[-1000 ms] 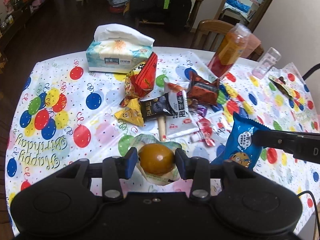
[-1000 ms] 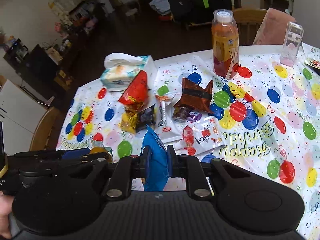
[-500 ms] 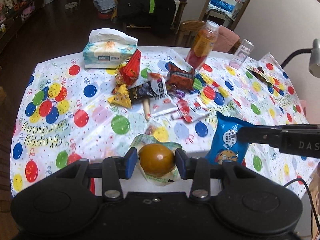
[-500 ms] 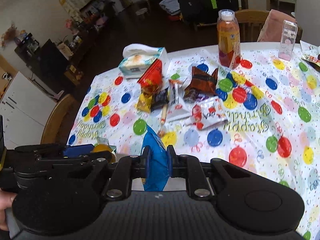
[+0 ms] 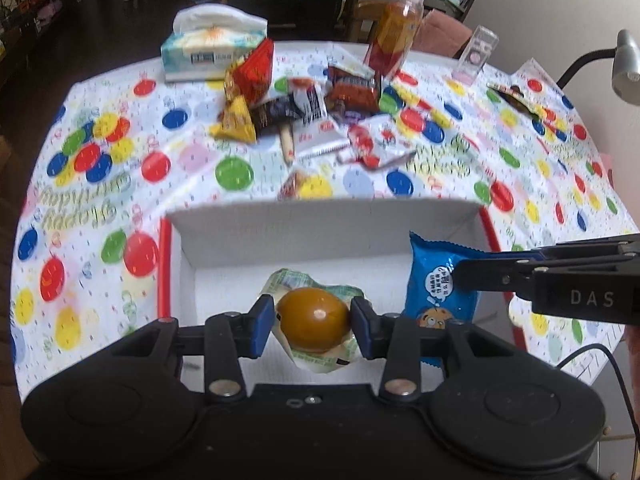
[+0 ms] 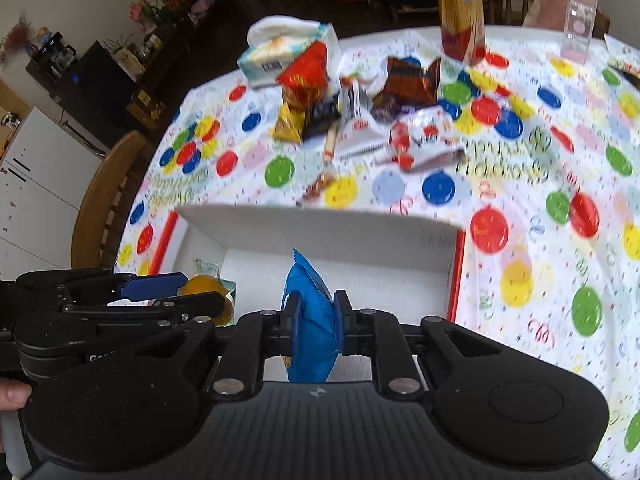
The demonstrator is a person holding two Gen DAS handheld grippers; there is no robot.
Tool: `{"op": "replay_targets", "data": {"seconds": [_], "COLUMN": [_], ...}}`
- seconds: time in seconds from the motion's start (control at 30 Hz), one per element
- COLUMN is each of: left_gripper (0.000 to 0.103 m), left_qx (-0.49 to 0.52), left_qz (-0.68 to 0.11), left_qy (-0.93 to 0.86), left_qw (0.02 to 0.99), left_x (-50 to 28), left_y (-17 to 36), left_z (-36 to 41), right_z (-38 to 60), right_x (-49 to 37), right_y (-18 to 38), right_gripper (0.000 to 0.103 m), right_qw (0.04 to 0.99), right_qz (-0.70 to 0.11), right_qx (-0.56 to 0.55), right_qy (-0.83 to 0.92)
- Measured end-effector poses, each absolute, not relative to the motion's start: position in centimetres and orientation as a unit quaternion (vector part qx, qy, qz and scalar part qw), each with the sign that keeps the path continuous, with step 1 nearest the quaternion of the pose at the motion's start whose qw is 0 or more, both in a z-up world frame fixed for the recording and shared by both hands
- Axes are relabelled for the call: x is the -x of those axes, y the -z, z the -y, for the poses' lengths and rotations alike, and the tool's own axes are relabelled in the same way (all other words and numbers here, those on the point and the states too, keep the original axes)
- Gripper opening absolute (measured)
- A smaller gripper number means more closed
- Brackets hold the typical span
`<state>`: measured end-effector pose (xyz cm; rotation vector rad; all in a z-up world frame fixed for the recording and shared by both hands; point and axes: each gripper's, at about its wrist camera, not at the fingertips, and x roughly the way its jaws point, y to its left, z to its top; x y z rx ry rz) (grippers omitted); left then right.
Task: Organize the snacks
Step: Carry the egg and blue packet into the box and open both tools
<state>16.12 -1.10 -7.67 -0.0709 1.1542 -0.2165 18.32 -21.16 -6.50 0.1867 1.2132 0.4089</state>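
My left gripper [image 5: 313, 322] is shut on a brown egg-shaped snack [image 5: 314, 319] in a clear green-printed wrapper, held over the white box [image 5: 320, 220] with red sides. My right gripper [image 6: 314, 318] is shut on a blue snack packet [image 6: 311, 320], also over the box [image 6: 340, 232]. In the left wrist view the blue packet [image 5: 438, 292] hangs at the box's right side, with the right gripper [image 5: 456, 276] coming in from the right. A pile of snack packets [image 5: 312, 112] lies mid-table beyond the box.
A tissue box [image 5: 212, 52], an orange drink bottle [image 5: 394, 30] and a clear plastic container [image 5: 476, 54] stand at the table's far side. A desk lamp [image 5: 626, 68] is at the far right. Wooden chairs [image 6: 108, 200] flank the balloon-print tablecloth [image 5: 100, 160].
Both grippers have pulled back toward the near edge with their snacks; the white box has come into view beneath them, and the snack pile now looks farther away.
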Motion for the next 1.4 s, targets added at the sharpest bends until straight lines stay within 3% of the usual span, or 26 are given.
{"op": "replay_targets", "data": {"seconds": [0.5, 1.1, 1.2, 1.33, 1.4], "left_gripper": [0.039, 0.040, 0.042, 0.065, 0.066], "left_qx": [0.021, -0.014, -0.016, -0.020, -0.022], "left_qz": [-0.590, -0.598, -0.591, -0.578, -0.571], "left_qy": [0.092, 0.093, 0.095, 0.092, 0.091], "left_qw": [0.802, 0.796, 0.801, 0.810, 0.816], "left_x": [-14.1, -13.7, -13.6, -13.3, -13.2], "left_y": [13.1, 15.0, 14.5, 13.6, 13.0], "left_z": [1.9, 3.1, 3.2, 3.2, 3.1], "right_z": [20.2, 19.8, 19.9, 20.0, 20.0], "right_x": [-16.2, -15.8, -15.7, -15.6, -15.5], "right_y": [11.7, 12.0, 11.7, 10.9, 10.6], "right_gripper": [0.016, 0.016, 0.016, 0.017, 0.017], "right_qw": [0.772, 0.776, 0.780, 0.786, 0.787], "right_qz": [-0.605, -0.604, -0.601, -0.593, -0.590], "right_qx": [-0.083, -0.067, -0.063, -0.052, -0.048], "right_qy": [-0.179, -0.166, -0.164, -0.168, -0.172]}}
